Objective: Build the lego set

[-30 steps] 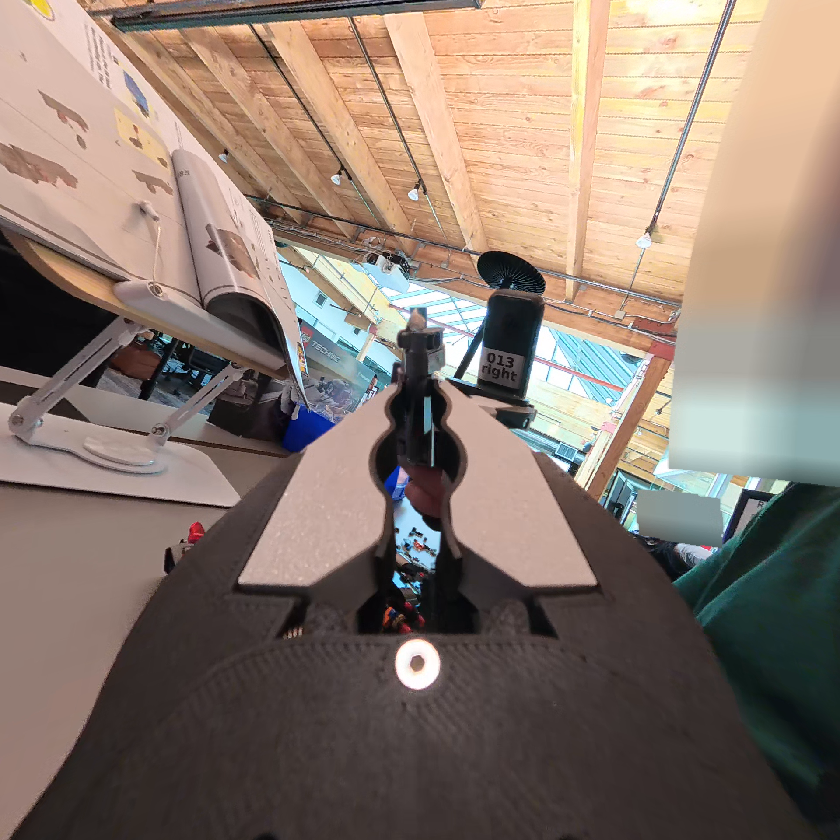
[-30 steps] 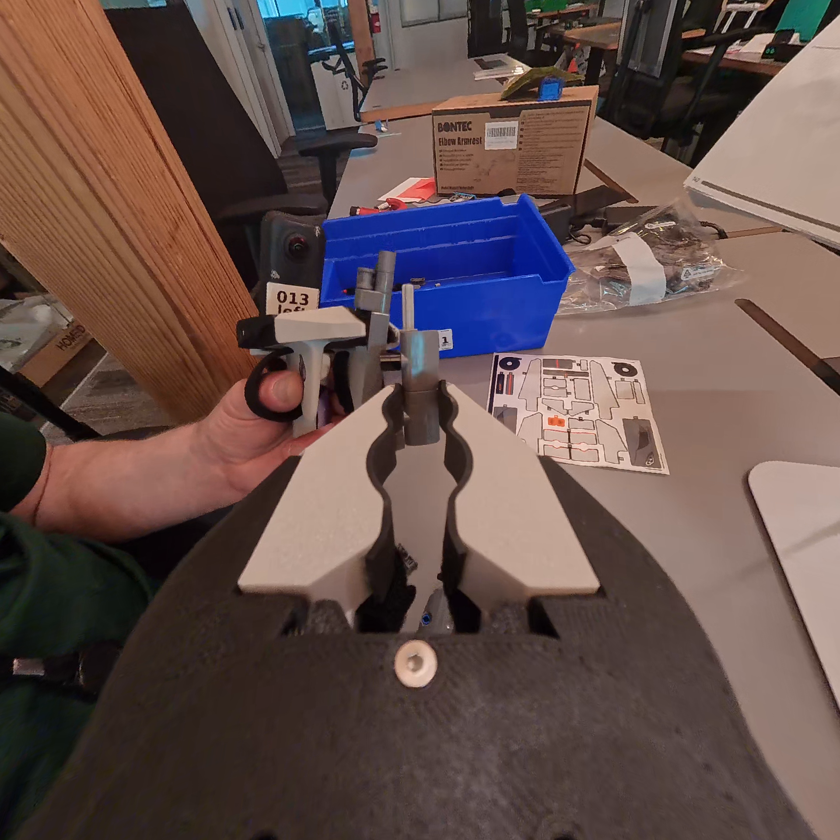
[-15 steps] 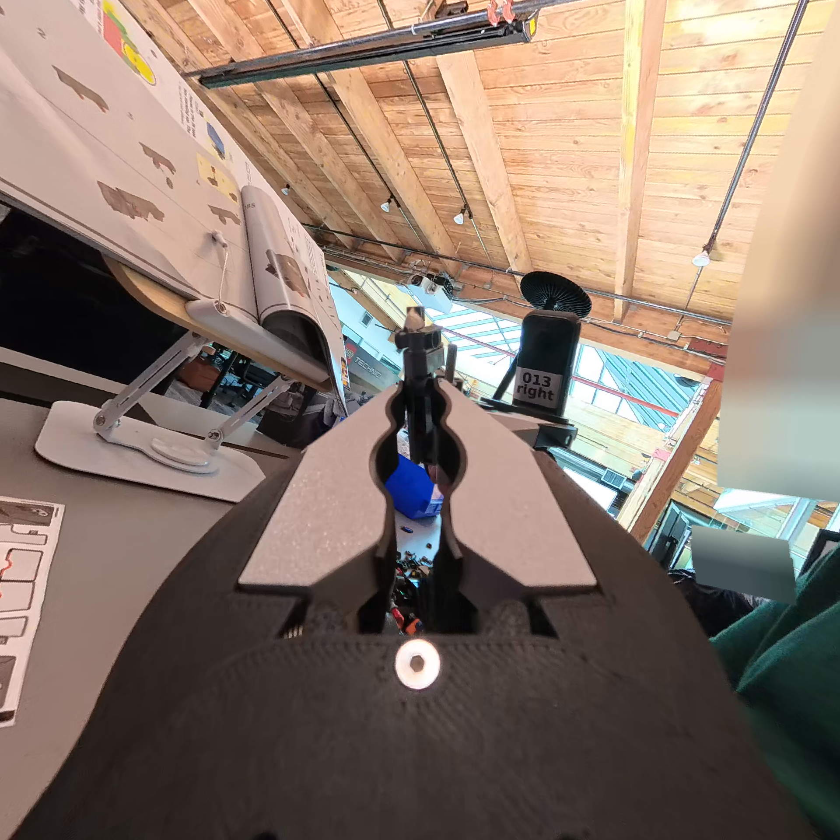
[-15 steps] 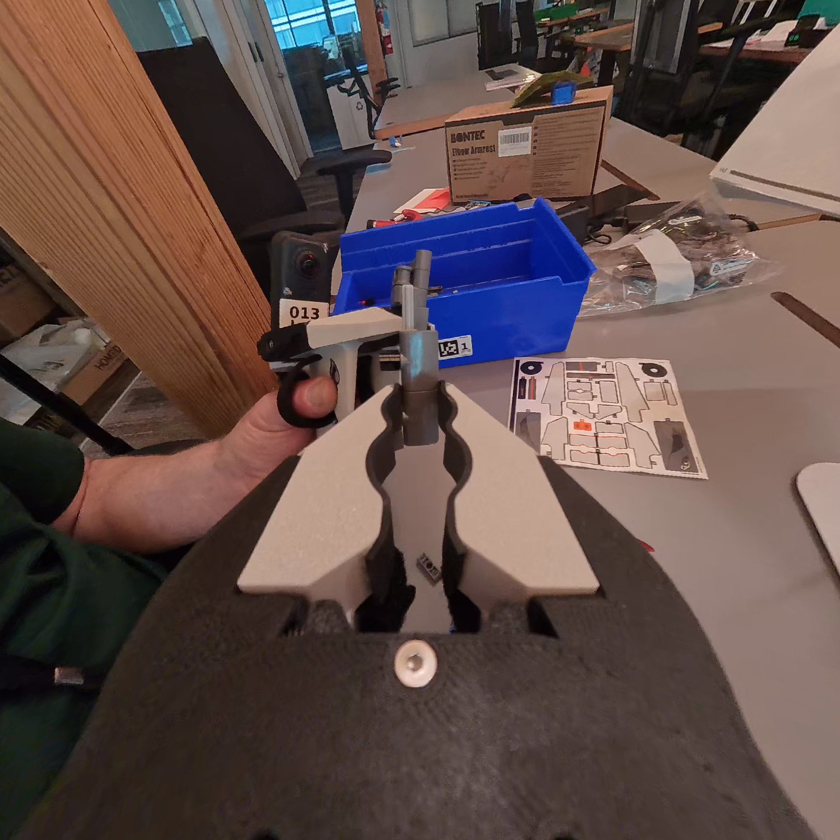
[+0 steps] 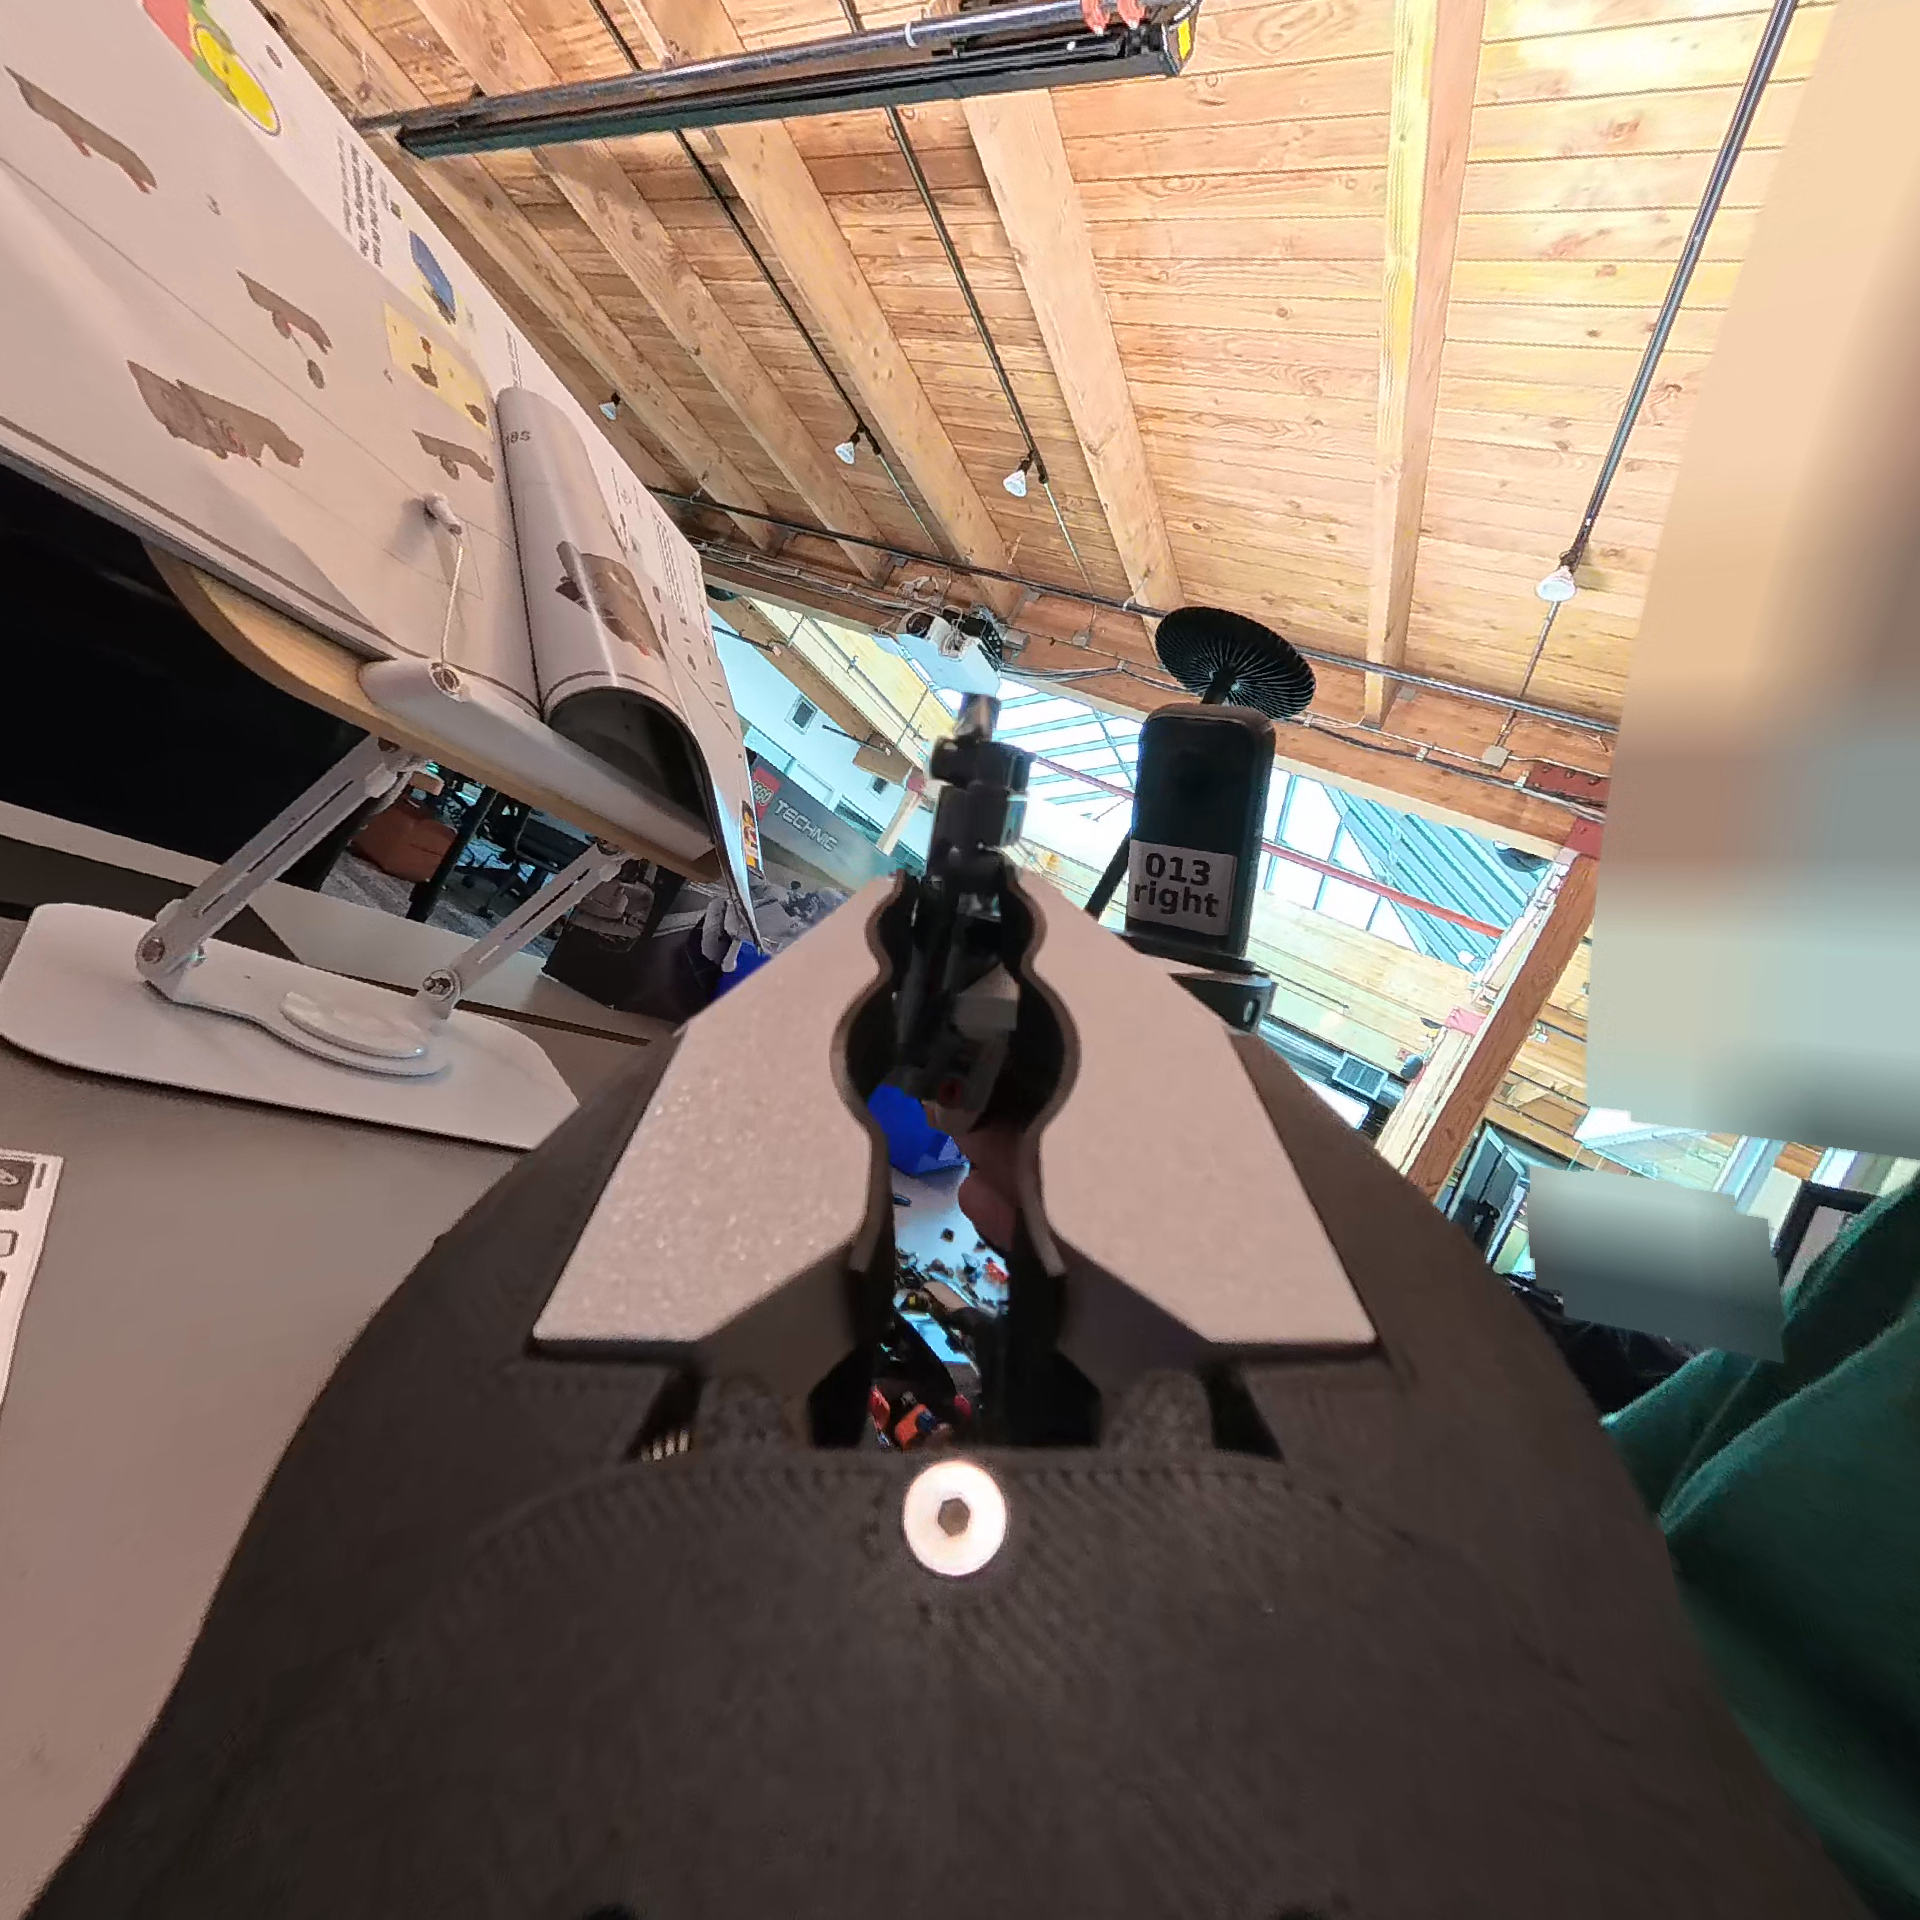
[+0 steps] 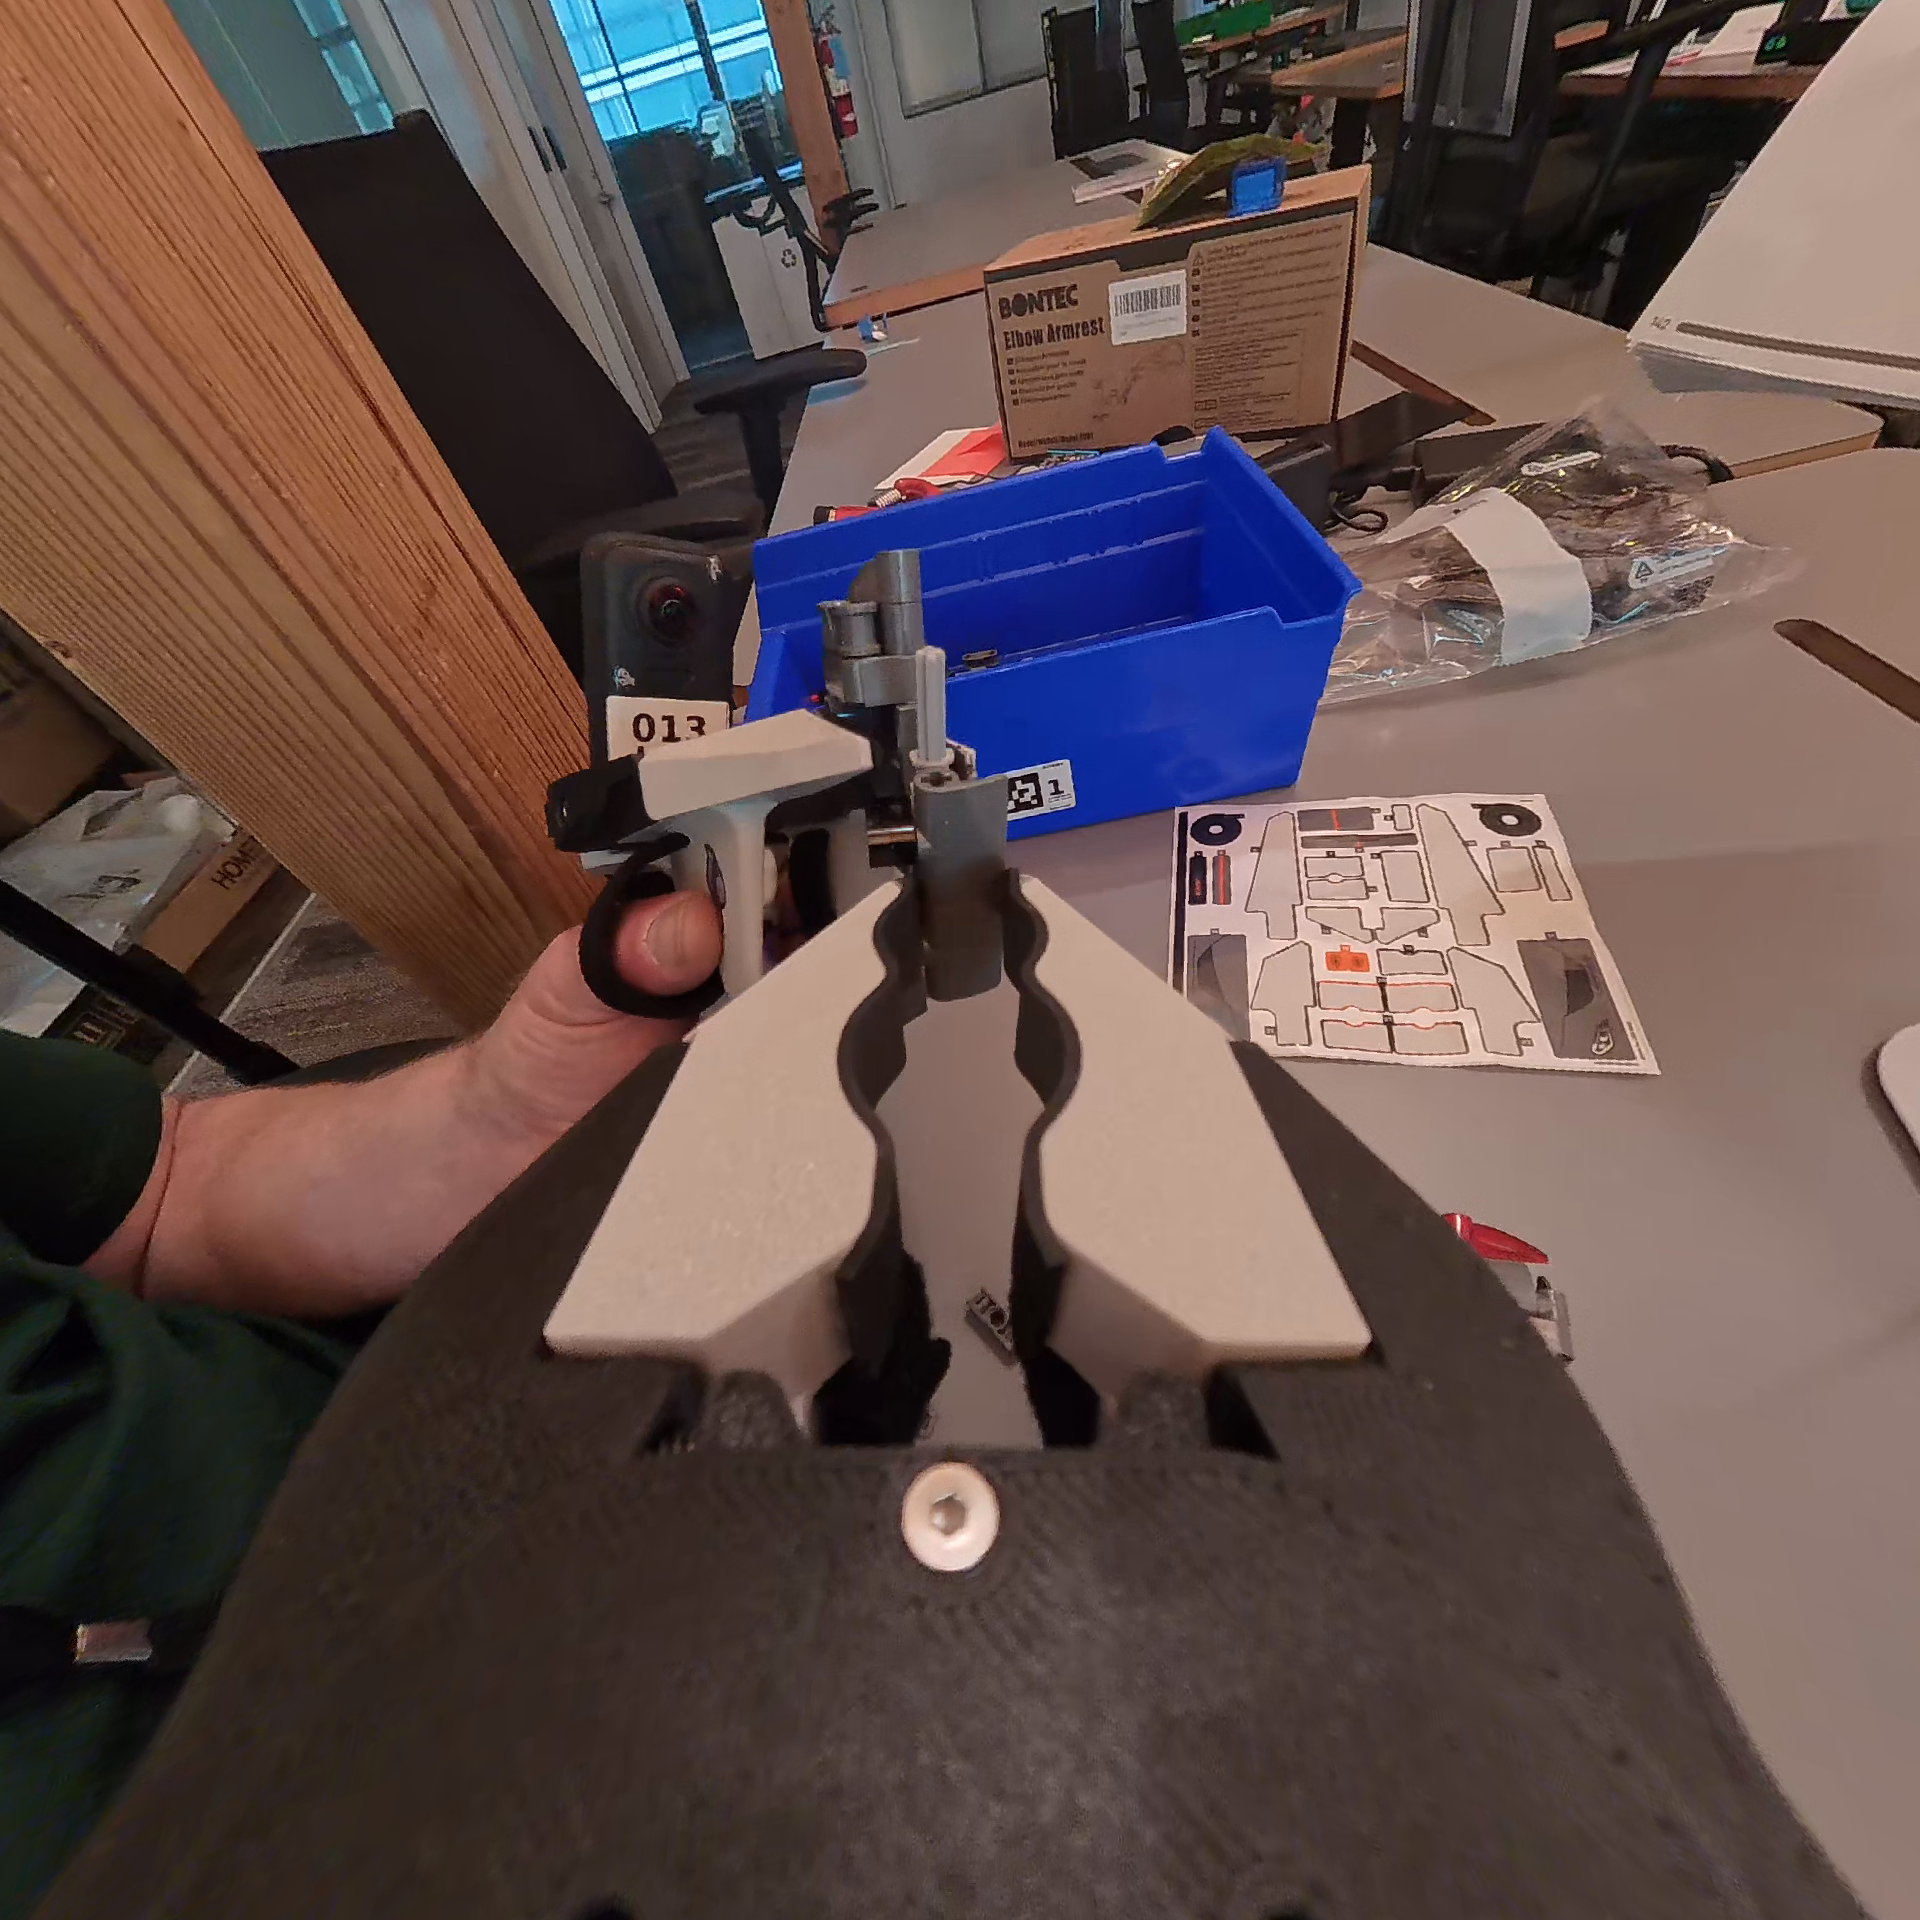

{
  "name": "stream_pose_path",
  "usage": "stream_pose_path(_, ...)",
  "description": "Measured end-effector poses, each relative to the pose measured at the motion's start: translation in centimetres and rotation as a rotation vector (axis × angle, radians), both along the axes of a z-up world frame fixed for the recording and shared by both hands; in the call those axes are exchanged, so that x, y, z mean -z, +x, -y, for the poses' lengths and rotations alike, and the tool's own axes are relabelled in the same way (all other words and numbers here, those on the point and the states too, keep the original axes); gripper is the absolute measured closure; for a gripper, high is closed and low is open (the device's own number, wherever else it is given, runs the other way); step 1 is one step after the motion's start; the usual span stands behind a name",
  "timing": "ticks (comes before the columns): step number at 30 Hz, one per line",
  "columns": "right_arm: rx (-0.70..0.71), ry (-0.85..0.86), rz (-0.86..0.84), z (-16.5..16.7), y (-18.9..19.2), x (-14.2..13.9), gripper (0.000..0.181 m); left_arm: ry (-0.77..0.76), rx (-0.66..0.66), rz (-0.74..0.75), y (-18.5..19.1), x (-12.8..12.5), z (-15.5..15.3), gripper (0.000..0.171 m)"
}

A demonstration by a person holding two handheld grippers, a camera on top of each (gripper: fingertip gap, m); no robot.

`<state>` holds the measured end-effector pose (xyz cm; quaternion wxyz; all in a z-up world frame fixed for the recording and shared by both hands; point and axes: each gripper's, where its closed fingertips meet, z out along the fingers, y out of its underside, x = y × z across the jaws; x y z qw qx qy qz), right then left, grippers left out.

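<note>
Left wrist view. The left tool [image 5: 956,914] points upward toward the wooden ceiling [image 5: 1195,312], its fingers pressed together on a dark grey lego assembly [image 5: 971,821] that rises from the tips at frame centre. Right of the assembly stands the camera [image 5: 1195,821] of the other tool. An open instruction booklet [image 5: 312,343] rests on a white stand [image 5: 239,997] in the upper left, above the grey table [image 5: 156,1351]. A green sleeve [image 5: 1808,1455] fills the lower right edge.

Right wrist view. The right tool [image 6: 961,935] pinches a grey lego connector [image 6: 961,883], held upright at its tips with a light grey axle [image 6: 928,696] projecting from the top. Just left of it, the left tool, held by a hand [image 6: 582,1039], carries the lego assembly close beside the connector; contact cannot be judged. Behind them sits a blue bin [image 6: 1091,644]; a sticker sheet [image 6: 1392,925] lies at centre right, a cardboard box [image 6: 1174,322] and a clear bag of parts [image 6: 1538,571] farther back.
</note>
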<state>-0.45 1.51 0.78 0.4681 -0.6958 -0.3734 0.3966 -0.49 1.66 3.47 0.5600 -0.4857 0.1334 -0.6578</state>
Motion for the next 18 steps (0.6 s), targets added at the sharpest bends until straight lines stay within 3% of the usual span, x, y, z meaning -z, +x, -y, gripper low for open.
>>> stream_pose_path(18, -0.005, -0.03, -0.009, -0.18, -0.48, 0.37, 0.169, -0.052, 0.068, -0.001, 0.23, 0.86, 0.27, 0.155)
